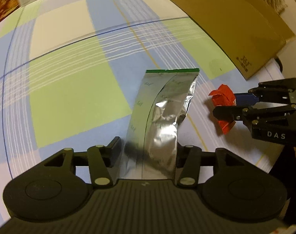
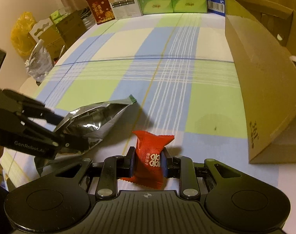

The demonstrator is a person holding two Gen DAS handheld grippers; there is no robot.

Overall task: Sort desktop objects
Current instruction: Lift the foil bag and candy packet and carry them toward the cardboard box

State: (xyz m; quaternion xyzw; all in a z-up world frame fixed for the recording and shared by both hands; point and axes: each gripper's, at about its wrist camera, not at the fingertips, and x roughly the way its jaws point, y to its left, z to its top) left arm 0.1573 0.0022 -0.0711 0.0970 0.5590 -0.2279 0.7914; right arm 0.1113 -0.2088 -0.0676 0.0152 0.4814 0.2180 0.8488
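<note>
A: Risk? The left tool (image 1: 148, 152) pinches only the bottom end of the crinkled silver foil pouch (image 1: 161, 115), centre frame; it could sag and slip out.

B: At right, the right tool (image 2: 148, 160) clamps a red candy wrapper (image 2: 150, 156), cardboard box (image 2: 264, 89) beyond.

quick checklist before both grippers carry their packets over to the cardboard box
1. Left gripper shut on silver foil pouch: ok.
2. Right gripper shut on red snack packet: ok.
3. Both packets lifted clear of the checked tablecloth: cannot tell.
4. Cloth between the grippers and the cardboard box free of obstacles: ok.
5. Box opening reachable from this side: cannot tell, only its side wall and a flap show.
</note>
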